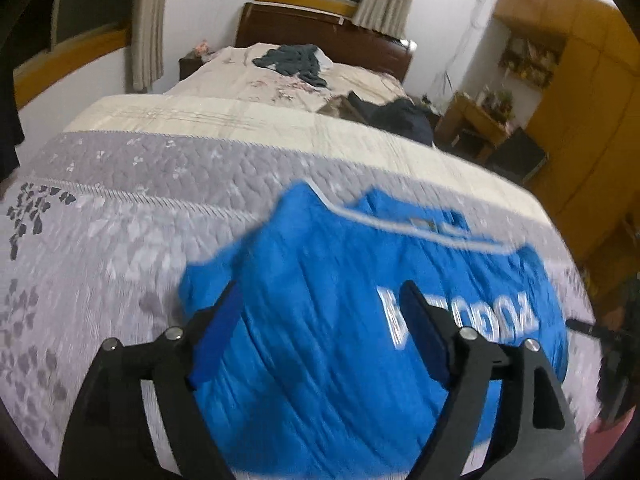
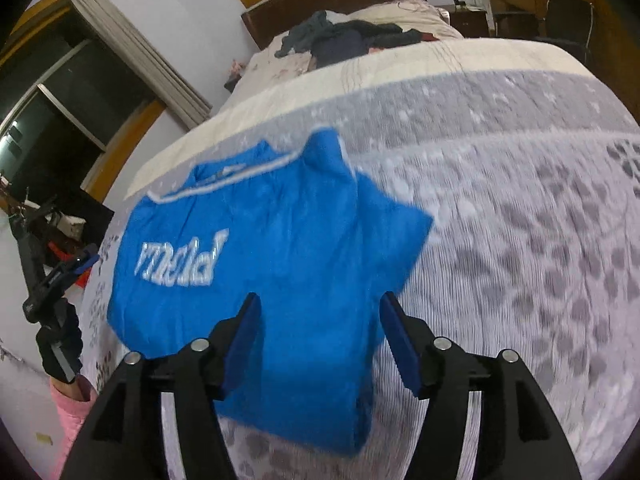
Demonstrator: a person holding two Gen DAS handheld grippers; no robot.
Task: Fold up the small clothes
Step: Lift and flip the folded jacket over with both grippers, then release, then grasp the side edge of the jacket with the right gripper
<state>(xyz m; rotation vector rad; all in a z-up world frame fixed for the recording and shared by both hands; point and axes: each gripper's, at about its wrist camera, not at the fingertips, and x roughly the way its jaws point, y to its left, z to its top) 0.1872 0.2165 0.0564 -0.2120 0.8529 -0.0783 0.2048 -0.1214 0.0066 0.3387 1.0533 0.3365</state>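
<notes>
A bed [image 1: 132, 216] covered by a grey patterned quilt [image 2: 520, 240] is seen filling both views, with a cream blanket [image 1: 208, 114] beyond it toward 12 o'clock. A blue shirt [image 1: 328, 320] with white lettering is laid flat on the quilt, partly folded, one sleeve [image 2: 394, 224] projecting toward 3 o'clock in the right wrist view. Dark clothes [image 2: 344, 38] are heaped near the headboard at 12 o'clock. The left claw [image 1: 320, 316] is held wide open over the shirt, nothing gripped between its blue pads. The right claw [image 2: 318, 324] is likewise spread wide above the shirt's lower part, nothing held. At 9 o'clock in the right wrist view, the left claw is seen held by a gloved hand [image 2: 60, 344].
</notes>
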